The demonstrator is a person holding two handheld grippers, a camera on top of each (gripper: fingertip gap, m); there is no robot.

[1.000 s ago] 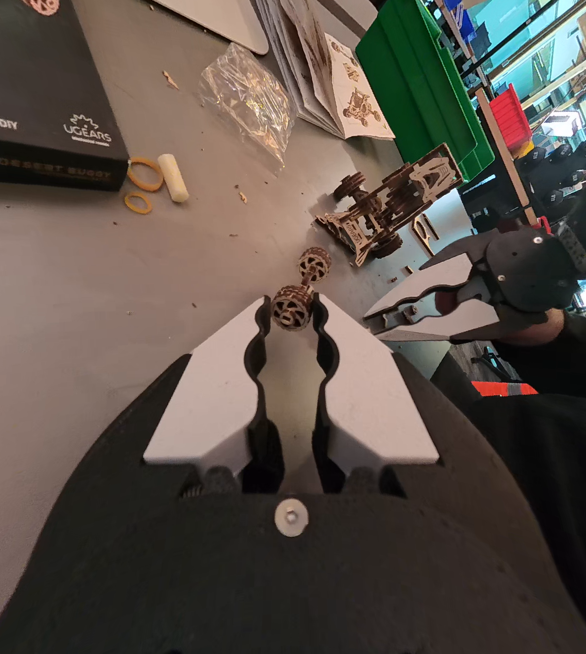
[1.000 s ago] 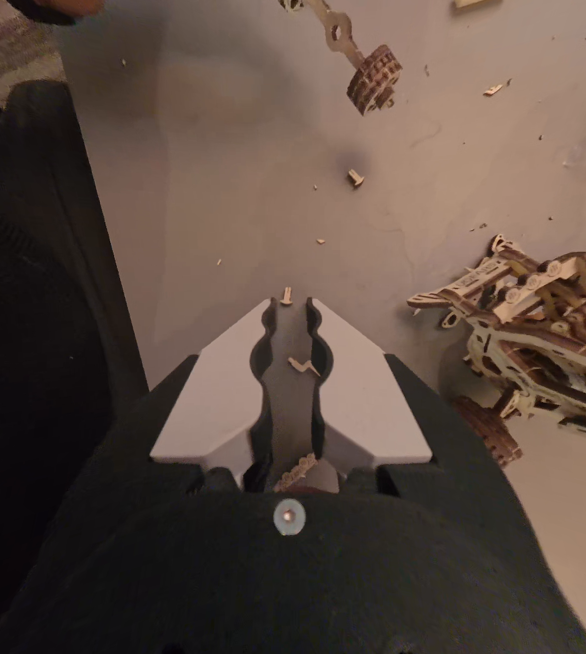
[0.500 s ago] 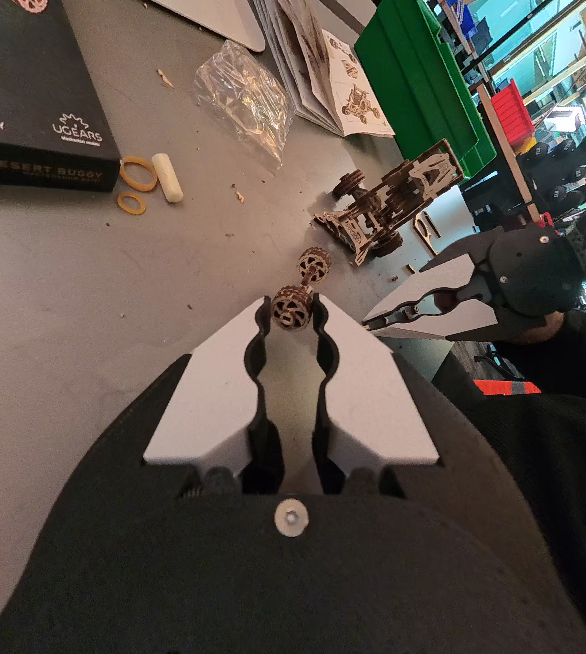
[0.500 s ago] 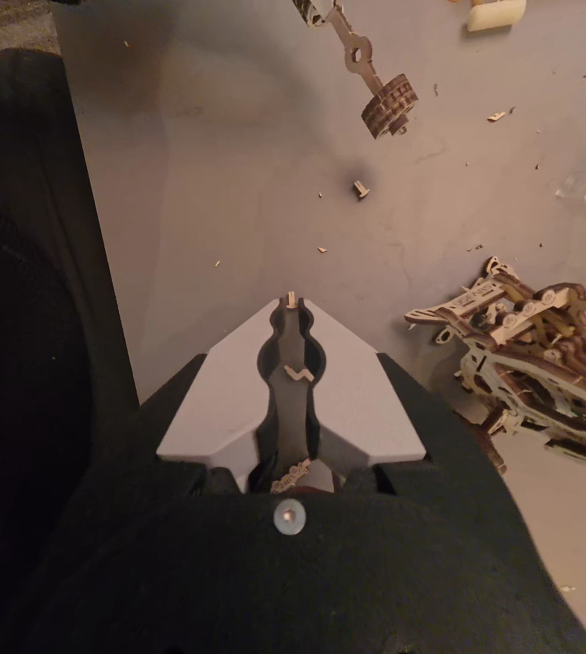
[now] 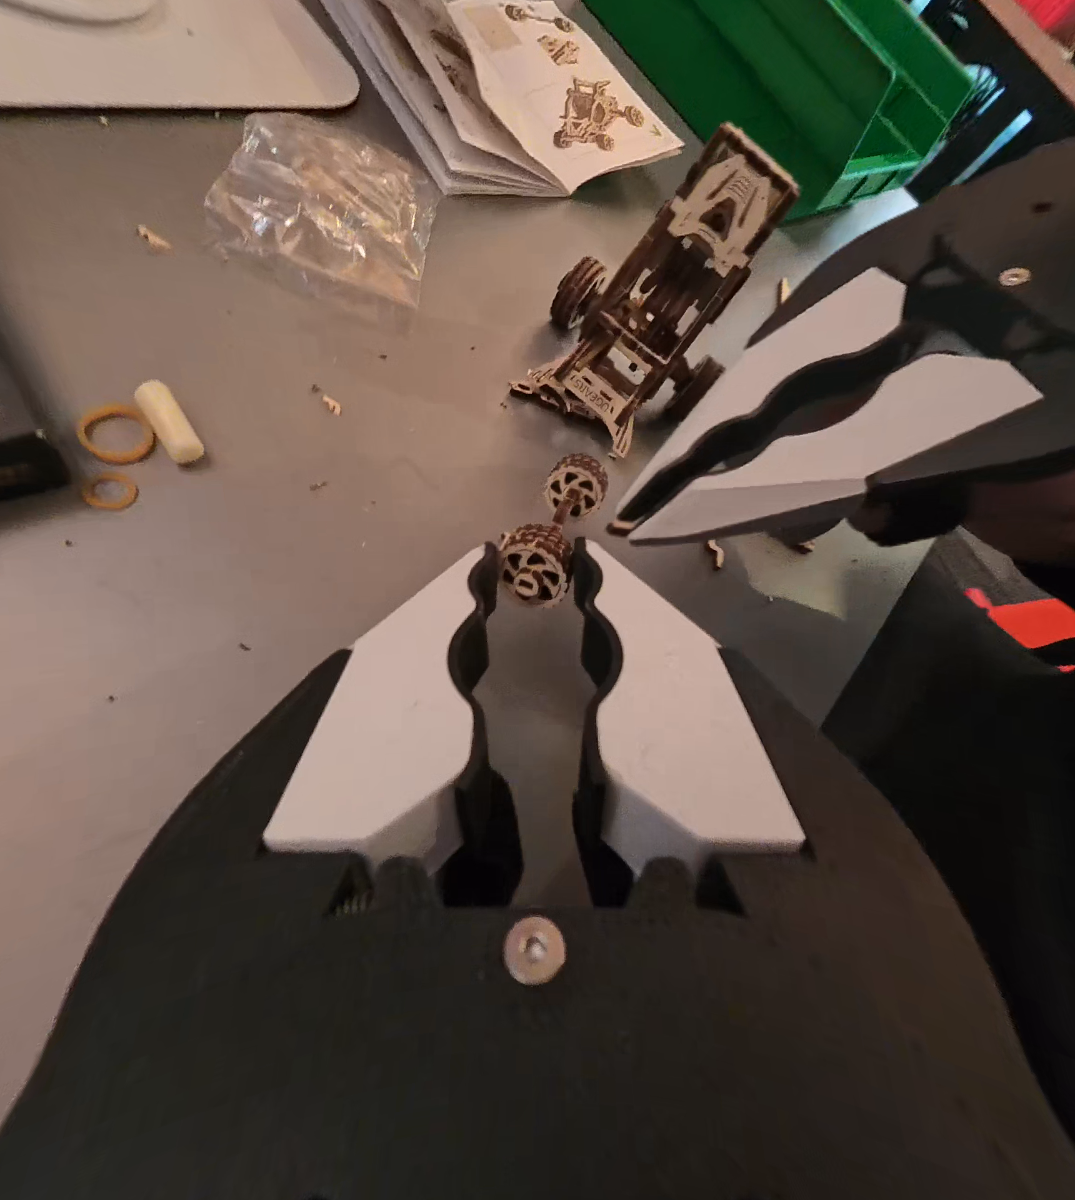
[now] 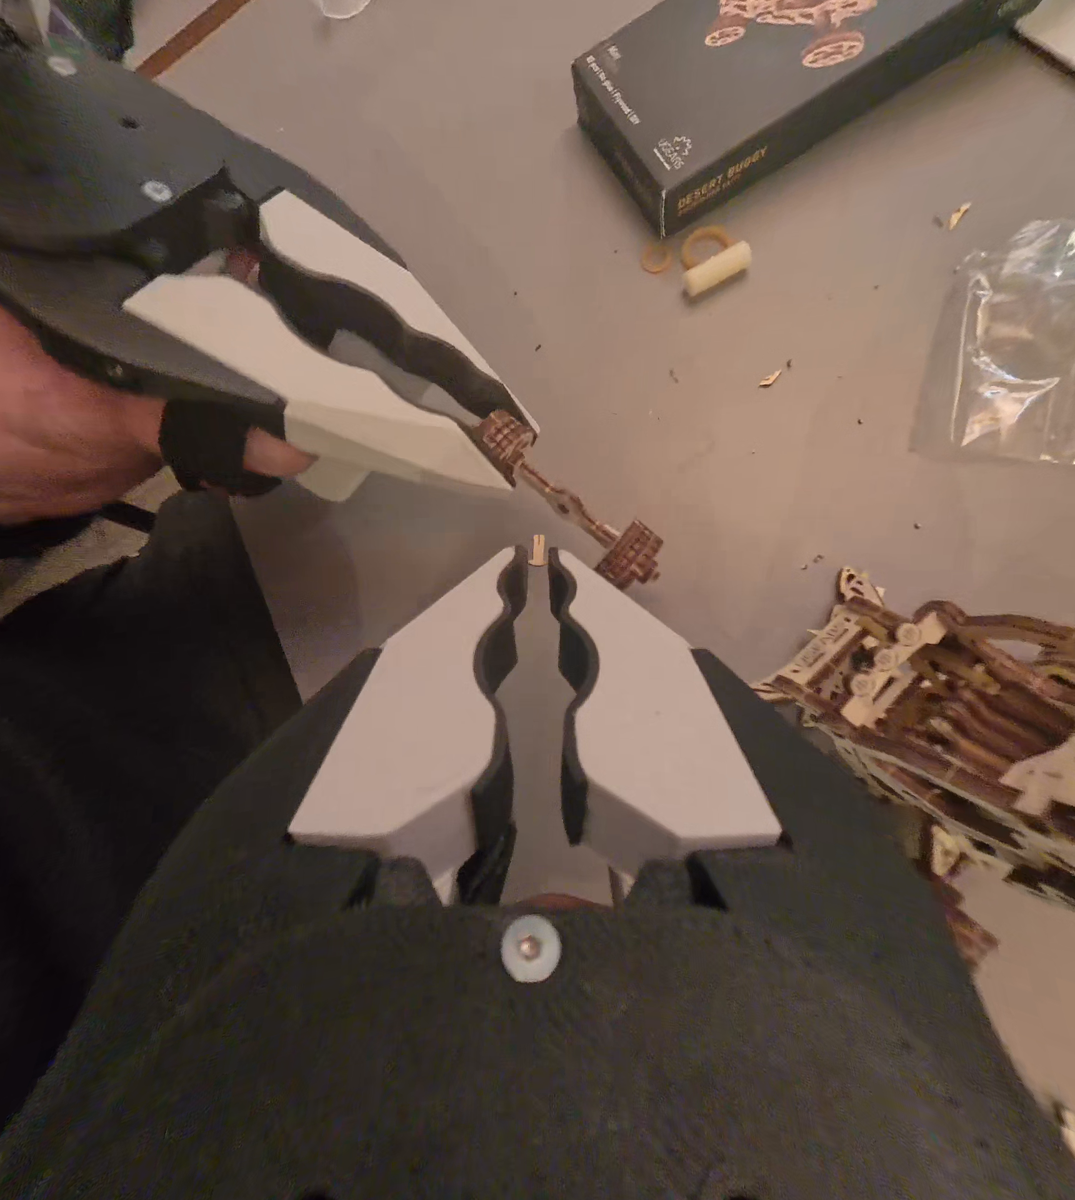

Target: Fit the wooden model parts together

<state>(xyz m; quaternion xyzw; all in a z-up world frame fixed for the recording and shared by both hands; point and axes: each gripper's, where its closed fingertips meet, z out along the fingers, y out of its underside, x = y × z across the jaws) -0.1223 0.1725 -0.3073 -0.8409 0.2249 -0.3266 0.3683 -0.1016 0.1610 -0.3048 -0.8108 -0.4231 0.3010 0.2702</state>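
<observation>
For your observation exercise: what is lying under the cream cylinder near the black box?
One tan rubber band lies partly under the cream cylinder, its loop poking out toward the black box. The stretch of band beneath the cylinder is covered. A smaller band lies apart beside it.

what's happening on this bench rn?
A person is assembling a wooden buggy kit with two handheld grippers. The left gripper is shut on one wheel of a two-wheel axle, held just above the grey table. The right gripper pinches a small pale wooden peg at its tips, close to the axle's middle. The partly built buggy lies on the table, not held, with the kit box and plastic bag farther off.
</observation>
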